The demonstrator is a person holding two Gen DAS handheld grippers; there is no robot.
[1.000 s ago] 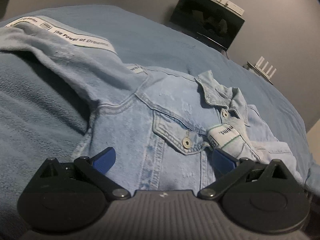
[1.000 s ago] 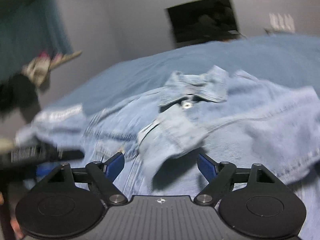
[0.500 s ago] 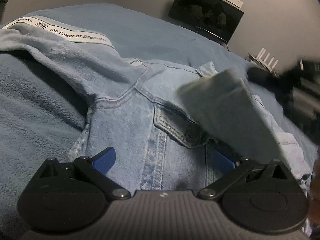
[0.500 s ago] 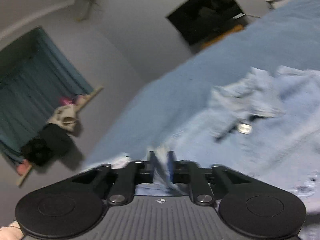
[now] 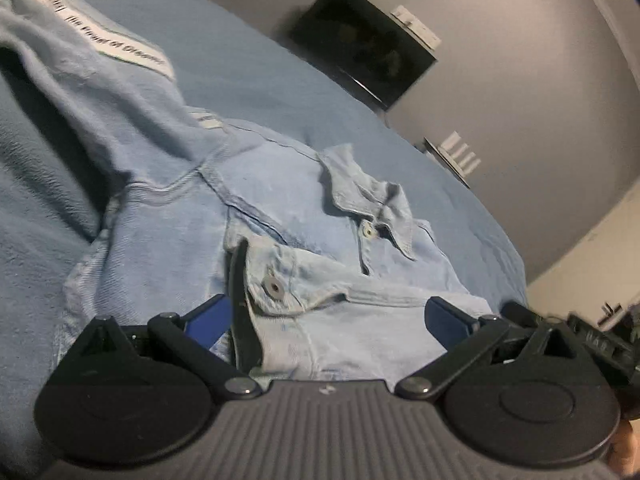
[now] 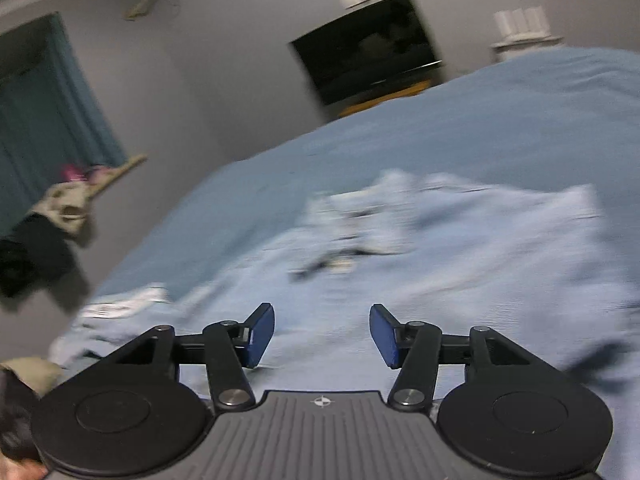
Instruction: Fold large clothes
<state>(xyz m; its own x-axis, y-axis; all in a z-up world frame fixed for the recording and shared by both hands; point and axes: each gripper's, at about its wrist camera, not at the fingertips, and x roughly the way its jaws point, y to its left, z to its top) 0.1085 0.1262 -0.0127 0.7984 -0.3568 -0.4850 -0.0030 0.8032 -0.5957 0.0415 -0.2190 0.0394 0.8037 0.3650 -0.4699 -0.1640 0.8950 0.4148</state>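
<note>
jacket: a pale blue denim jacket (image 5: 280, 216) lies front-up on the blue bedspread (image 5: 248, 60), collar (image 5: 360, 196) toward the far wall, one sleeve (image 5: 100, 92) stretched away to the left with a white printed strip (image 5: 120, 46) along it. the right wrist view shows the same jacket (image 6: 460, 240), too blurred for detail.
how it will handle: i'd guess fairly heavy and stiff for cloth. thick seams, a buttoned chest pocket (image 5: 280, 280), folds that will hold a crease but resist bending. not slippery, nothing fragile except that metal buttons can snag a finger.
where to take hold: judging from here, the shoulder seam (image 5: 168, 188) or the sleeve edge on the left; a pinch through one layer at a hem or seam should hold better than flat panel cloth.
left gripper: the left gripper (image 5: 328, 316) sits low over the chest of the jacket, fingers spread wide with nothing between them. a dark fold gap by the pocket edge runs just inside its left blue pad (image 5: 208, 316). it points along the jacket toward the collar, tilted a little.
right gripper: the right gripper (image 6: 322, 336) has its blue pads (image 6: 260, 334) parted about halfway, holding nothing. it hovers over the jacket body, aimed across it toward the wall-mounted television (image 6: 368, 52); the blur suggests it is moving.
room: a router (image 5: 456, 152) on a shelf, teal curtains (image 6: 48, 100) off to the left.
</note>
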